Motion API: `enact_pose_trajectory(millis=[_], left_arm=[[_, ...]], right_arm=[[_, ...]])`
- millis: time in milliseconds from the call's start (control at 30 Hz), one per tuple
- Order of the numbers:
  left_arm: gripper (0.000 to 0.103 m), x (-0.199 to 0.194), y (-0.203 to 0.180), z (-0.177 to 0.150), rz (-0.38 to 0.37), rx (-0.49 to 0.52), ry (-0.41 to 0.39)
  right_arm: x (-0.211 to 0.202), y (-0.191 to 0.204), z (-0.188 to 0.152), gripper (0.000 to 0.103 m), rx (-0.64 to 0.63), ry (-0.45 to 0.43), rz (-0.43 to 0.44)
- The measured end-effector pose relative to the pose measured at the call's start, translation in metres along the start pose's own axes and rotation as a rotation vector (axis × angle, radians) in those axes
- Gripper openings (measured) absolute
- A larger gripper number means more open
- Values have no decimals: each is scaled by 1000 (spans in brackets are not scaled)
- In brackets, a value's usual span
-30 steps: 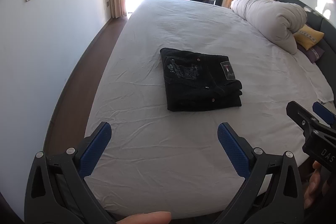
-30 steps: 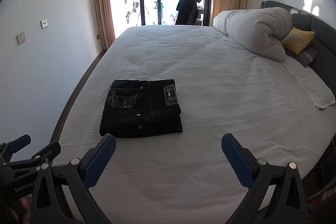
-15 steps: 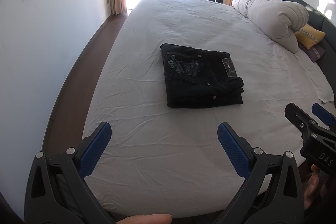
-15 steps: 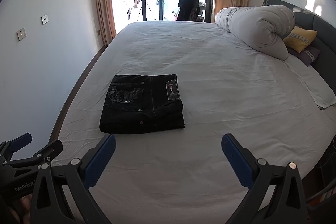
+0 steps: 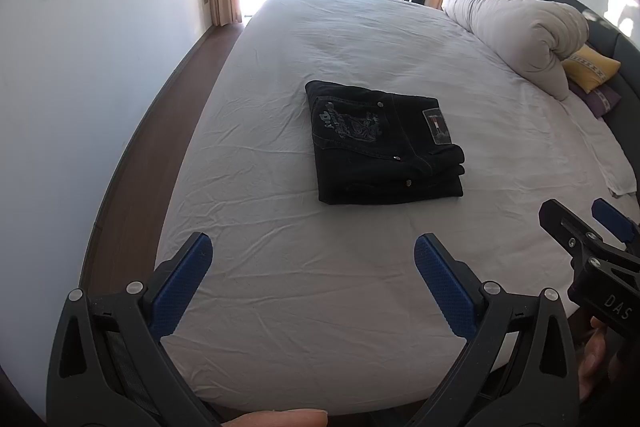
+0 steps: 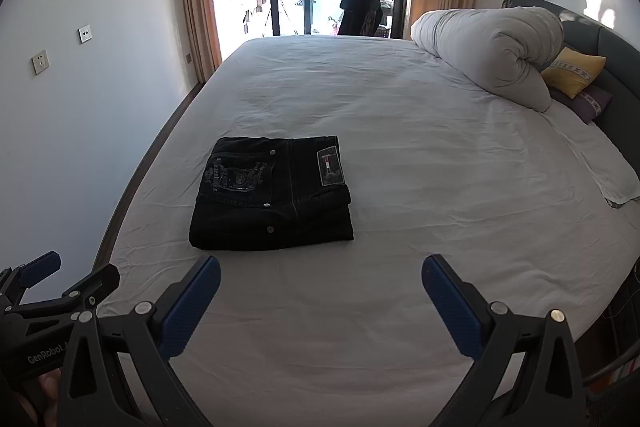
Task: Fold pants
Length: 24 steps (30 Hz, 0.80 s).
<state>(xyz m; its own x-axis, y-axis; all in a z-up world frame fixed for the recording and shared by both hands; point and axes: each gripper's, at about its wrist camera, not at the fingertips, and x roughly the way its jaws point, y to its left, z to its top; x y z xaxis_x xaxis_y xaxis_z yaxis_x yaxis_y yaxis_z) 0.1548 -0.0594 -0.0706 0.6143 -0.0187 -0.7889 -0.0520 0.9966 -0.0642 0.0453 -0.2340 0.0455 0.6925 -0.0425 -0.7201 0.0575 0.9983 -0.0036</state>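
Now, step: folding looks finished to me.
Black jeans (image 5: pixel 384 147): compact folded stack on the bed (image 5: pixel 360 39).
Left tongs (image 5: pixel 312 259): released, empty, short of the jeans.
Right tongs (image 6: pixel 320 283): likewise spread, empty.
Next: you only straighten an edge, if needed.

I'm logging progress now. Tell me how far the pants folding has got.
Done: the pants lie on the bed as a compact, layered rectangle, patch side up. In hand: nothing; the left gripper and right gripper are both open, short of the pants and touching no cloth. Left: nothing visible, beyond perhaps squaring the slightly uneven right-hand edges.
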Motion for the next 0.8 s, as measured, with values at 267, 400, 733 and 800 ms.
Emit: enact_pose_trajectory(millis=[267, 400, 733, 800], left_arm=[[103, 0, -1, -1, -1, 5, -4], [103, 0, -2, -1, -1, 4, -3], [103, 0, -1, -1, 0, 6, -3], [103, 0, -1, -1, 0, 6, -3]], right_arm=[[0, 0, -1, 103, 0, 2, 0], [0, 1, -1, 103, 0, 2, 0], [3, 1, -5, 103, 0, 6, 1], [3, 1, -6, 103, 0, 7, 1]])
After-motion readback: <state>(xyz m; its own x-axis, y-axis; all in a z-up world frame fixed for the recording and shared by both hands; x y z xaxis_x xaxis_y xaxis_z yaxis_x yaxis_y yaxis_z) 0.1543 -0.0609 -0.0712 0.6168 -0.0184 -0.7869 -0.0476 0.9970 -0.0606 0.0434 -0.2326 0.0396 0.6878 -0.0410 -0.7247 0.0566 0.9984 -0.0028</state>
